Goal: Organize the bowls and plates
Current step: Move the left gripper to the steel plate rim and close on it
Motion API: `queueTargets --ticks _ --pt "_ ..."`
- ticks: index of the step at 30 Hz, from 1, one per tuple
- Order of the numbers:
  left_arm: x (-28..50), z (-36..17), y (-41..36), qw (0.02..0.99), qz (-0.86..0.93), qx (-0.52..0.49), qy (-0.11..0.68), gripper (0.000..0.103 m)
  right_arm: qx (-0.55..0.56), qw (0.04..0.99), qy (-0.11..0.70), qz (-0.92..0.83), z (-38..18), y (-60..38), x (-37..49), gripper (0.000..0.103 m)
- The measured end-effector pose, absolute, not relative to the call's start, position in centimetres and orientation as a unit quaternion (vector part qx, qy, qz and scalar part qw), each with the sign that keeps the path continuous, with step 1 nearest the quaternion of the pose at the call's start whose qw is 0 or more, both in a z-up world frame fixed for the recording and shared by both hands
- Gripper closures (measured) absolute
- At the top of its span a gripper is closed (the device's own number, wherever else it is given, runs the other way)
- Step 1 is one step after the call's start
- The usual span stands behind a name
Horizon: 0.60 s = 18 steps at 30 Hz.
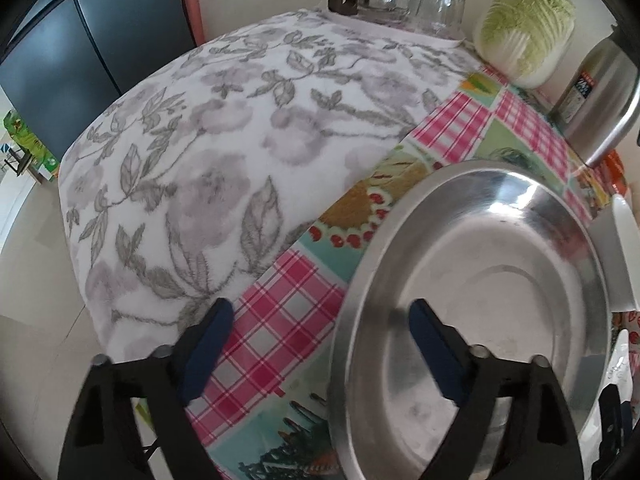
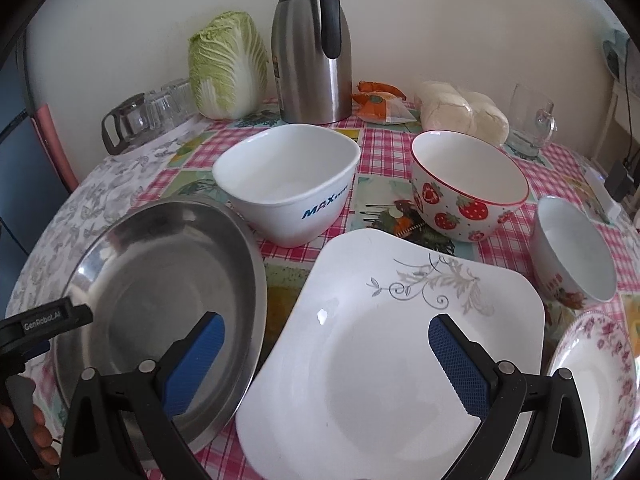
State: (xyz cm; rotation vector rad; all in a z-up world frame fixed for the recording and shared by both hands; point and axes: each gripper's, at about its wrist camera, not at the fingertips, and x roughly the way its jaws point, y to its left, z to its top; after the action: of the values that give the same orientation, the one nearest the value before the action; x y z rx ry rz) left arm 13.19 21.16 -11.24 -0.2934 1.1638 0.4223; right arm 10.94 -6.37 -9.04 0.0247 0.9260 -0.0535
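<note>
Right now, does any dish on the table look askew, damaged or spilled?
Only the steel plate stands out: it sits tilted, its right rim raised beside the square white plate, and the left gripper straddles its near edge. Whether the rims touch is unclear. The bowls stand upright; nothing looks spilled or broken.

Your left wrist view only catches a white sliver of the square plate (image 1: 622, 252) just right of the steel plate (image 1: 480, 280); the frame edge chops off the rest. The thermos (image 1: 600, 92) behind the steel plate loses its top too. From the right wrist camera, the floral plate (image 2: 600, 392) on the far side of the square plate runs out of frame. The small bowl (image 2: 572, 256)'s red print is too blurry to read.
</note>
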Motion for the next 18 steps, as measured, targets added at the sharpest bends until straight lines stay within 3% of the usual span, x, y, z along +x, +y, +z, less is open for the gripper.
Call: queueTargets --ticks 2,5,13,18 --pt "13.2 -11.3 21.2 0.805 0.197 -0.136 0.543 0.017 0.014 0.894 0.448 -0.023 -9.3 -6.3 11.2 0.0" --pt "13.2 -11.1 20.9 0.809 0.19 -0.13 0.542 0.027 0.015 0.893 0.449 -0.015 -9.5 -6.0 11.3 0.0" --pt "13.4 -10.7 19.2 0.82 0.161 -0.113 0.537 0.062 0.009 0.899 0.438 0.021 -9.1 -4.9 11.2 0.0" --pt "13.5 -10.6 18.6 0.822 0.162 -0.101 0.537 0.069 0.019 0.897 0.439 0.039 -9.5 -4.7 11.3 0.0"
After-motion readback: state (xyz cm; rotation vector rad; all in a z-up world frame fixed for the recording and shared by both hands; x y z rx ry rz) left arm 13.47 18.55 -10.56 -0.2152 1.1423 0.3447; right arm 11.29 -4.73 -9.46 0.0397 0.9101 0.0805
